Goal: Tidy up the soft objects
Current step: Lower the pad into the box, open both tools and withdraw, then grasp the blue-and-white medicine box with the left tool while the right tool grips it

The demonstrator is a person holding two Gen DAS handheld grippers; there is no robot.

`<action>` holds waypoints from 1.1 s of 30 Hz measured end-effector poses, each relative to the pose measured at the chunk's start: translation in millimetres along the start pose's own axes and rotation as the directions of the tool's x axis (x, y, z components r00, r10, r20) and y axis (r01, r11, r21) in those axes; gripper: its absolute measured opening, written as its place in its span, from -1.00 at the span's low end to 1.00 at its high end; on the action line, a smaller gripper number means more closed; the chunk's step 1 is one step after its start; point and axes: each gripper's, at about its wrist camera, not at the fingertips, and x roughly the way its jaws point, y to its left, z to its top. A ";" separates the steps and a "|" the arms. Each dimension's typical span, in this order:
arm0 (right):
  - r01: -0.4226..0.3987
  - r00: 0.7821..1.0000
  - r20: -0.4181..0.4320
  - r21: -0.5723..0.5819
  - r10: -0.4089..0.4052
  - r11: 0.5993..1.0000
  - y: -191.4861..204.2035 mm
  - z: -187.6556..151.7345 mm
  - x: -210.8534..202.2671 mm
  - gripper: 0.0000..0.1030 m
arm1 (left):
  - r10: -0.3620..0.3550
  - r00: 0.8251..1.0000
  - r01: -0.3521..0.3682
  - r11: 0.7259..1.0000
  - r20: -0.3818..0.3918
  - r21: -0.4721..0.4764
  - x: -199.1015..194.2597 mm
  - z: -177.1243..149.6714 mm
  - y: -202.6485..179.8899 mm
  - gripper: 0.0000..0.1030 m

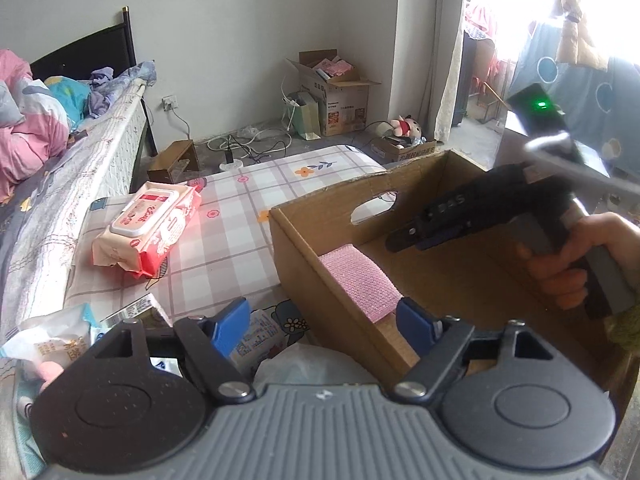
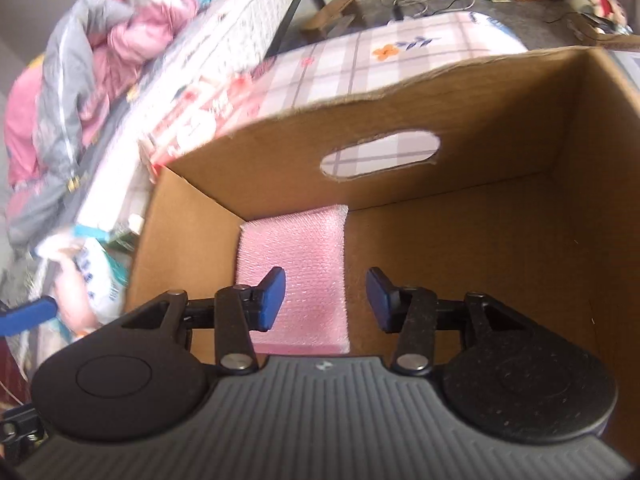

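Observation:
A pink sponge cloth (image 2: 298, 272) lies flat on the floor of an open cardboard box (image 2: 460, 100), against its left wall; it also shows in the left wrist view (image 1: 360, 284). My right gripper (image 2: 326, 300) is open and empty above the cloth inside the box; the left wrist view shows it (image 1: 404, 242) over the box. My left gripper (image 1: 324, 326) is open and empty, straddling the box's (image 1: 304, 264) near left wall. A pink wet-wipes pack (image 1: 148, 228) lies on the checked mattress. Soft packets (image 1: 60, 340) lie at the lower left.
The box stands on a checked floral mattress (image 1: 240, 208) beside a bed with pink and grey bedding (image 1: 24, 128). On the floor behind are a cardboard box (image 1: 340, 92), cables, a plush doll (image 1: 406, 126) and a small wooden stool (image 1: 176, 160).

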 end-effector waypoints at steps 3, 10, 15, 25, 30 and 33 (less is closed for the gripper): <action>-0.032 0.995 0.093 0.004 0.032 0.999 16.4 -15.4 -44.2 -0.05 | 0.028 0.999 -0.027 0.999 0.020 -0.019 -26.9 -12.0 7.7 0.63; -0.173 0.968 0.183 -0.020 0.174 0.985 60.7 -64.7 -112.4 0.03 | 0.123 0.992 -0.118 0.988 0.043 -0.100 -80.9 -61.9 42.4 0.66; -0.316 0.937 0.147 -0.024 0.317 0.948 118.1 -105.3 -109.0 0.04 | 0.236 0.972 -0.234 0.964 -0.001 -0.129 -102.4 -109.6 75.1 0.66; -0.434 0.898 -0.104 -0.048 0.428 0.900 255.2 -165.6 -16.1 0.01 | 0.340 0.930 -0.357 0.925 -0.138 -0.127 -100.4 -184.2 129.6 0.66; -0.366 0.914 -0.200 -0.037 0.352 0.930 290.2 -179.7 34.7 -0.01 | 0.326 0.931 -0.349 0.928 -0.164 -0.133 -84.6 -192.8 146.7 0.66; -0.318 0.924 -0.232 -0.031 0.303 0.947 295.1 -181.9 61.5 -0.01 | 0.317 0.932 -0.340 0.932 -0.175 -0.126 -72.1 -193.0 152.1 0.69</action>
